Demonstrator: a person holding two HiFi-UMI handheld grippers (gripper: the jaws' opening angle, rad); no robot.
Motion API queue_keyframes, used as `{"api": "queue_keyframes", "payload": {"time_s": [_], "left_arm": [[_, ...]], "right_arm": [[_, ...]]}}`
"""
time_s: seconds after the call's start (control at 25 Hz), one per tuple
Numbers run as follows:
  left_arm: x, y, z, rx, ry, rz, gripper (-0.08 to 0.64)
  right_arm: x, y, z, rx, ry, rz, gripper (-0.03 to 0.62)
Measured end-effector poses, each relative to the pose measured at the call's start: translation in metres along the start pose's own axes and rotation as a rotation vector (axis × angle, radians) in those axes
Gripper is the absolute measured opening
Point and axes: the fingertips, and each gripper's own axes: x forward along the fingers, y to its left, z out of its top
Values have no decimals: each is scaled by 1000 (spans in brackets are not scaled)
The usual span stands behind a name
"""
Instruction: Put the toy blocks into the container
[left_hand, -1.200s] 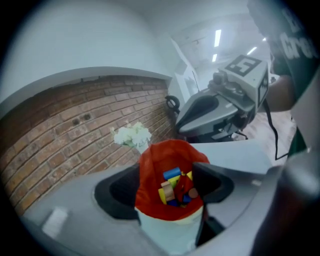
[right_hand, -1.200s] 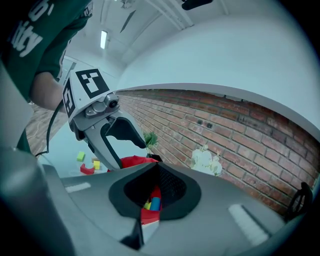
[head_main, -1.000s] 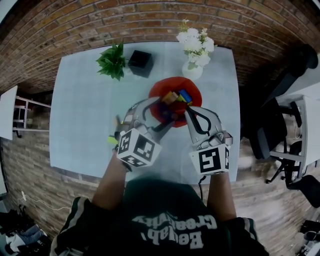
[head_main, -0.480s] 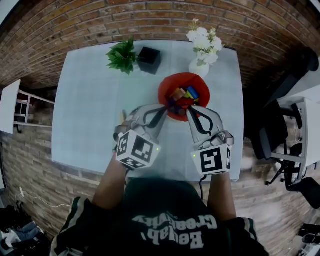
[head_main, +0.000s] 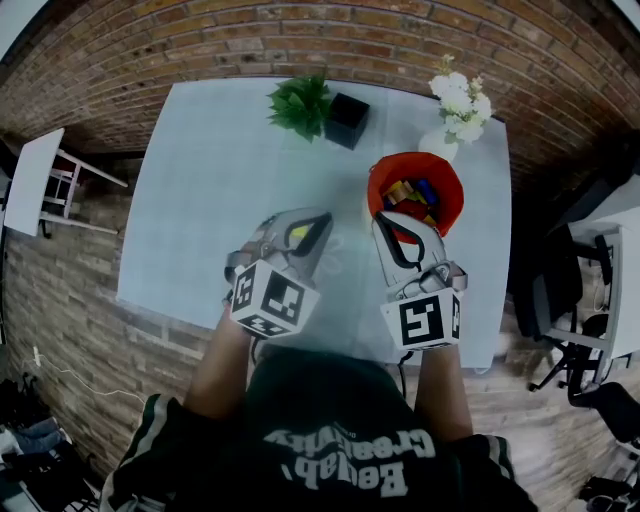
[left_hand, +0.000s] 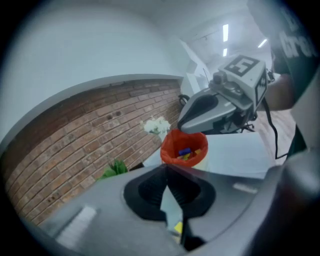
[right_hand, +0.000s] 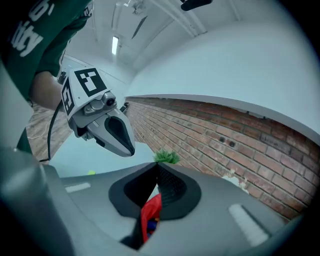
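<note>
Pickup of yellow block pending, rest look binned.
Both left gripper and right gripper closed, empty; I'd open left, drop over it, carry to red bucket.

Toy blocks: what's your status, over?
Left gripper, right gripper shut, empty. Container holds blocks. Yellow block on table by left gripper. Nothing in the way.

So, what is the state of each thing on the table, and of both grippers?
left gripper: shut, empty.
right gripper: shut, empty.
red container: upright, holds several blocks.
yellow block: on the table, outside the container.
potted plant: upright.
flower vase: upright.
</note>
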Motion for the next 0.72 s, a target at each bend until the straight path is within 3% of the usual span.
{"api": "queue_keyframes", "payload": {"time_s": [0.4, 0.72], "left_arm": [[-55, 37, -49, -40, 57, 84, 3], [-68, 46, -63, -44, 62, 90, 3]], "right_arm": [[47, 49, 47, -40, -60, 100, 6], [65, 67, 56, -43, -60, 133, 6]]}}
